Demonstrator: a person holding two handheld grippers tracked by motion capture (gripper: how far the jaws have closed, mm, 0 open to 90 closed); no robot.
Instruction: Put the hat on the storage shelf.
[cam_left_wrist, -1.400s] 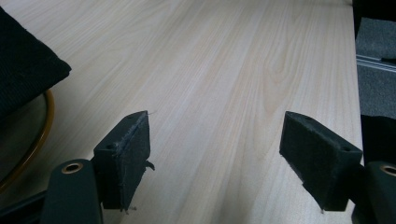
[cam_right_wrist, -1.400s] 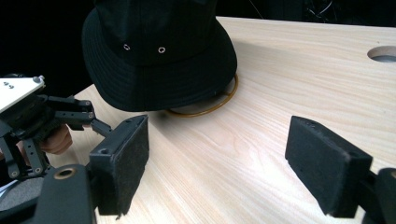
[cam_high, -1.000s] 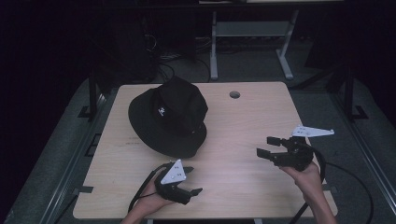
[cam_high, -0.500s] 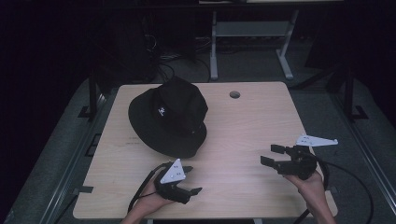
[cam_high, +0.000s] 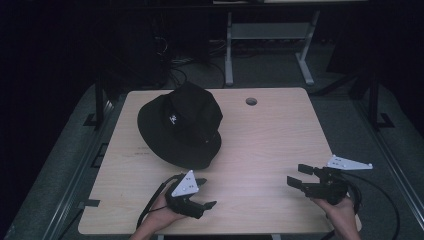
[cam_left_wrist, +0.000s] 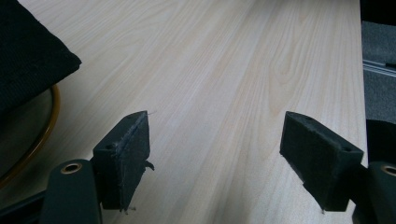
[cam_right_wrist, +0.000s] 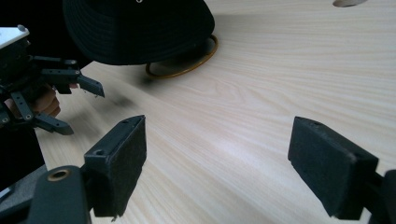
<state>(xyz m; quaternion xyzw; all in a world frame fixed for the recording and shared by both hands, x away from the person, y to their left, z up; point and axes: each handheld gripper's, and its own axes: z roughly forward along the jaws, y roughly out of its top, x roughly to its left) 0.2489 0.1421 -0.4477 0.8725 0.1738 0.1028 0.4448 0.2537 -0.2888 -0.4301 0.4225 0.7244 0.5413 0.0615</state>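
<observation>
A black bucket hat with a small white logo lies on the left half of the wooden table. A thin golden ring peeks out from under its brim. My left gripper is held near the front edge, just in front of the hat, open and holding nothing. In the left gripper view the jaws stand wide apart over bare wood, with the hat brim at the upper left. At the front right my right gripper is open, pointing left. Its own view takes in the hat and the left gripper.
A round cable hole sits near the table's far edge. The right half of the table is bare wood. Dark floor, cables and a grey desk frame lie beyond the table. Cables trail from both grippers off the front edge.
My right gripper has drawn back toward the front right corner of the table, jaws still apart. The left gripper and the hat have stayed put.
</observation>
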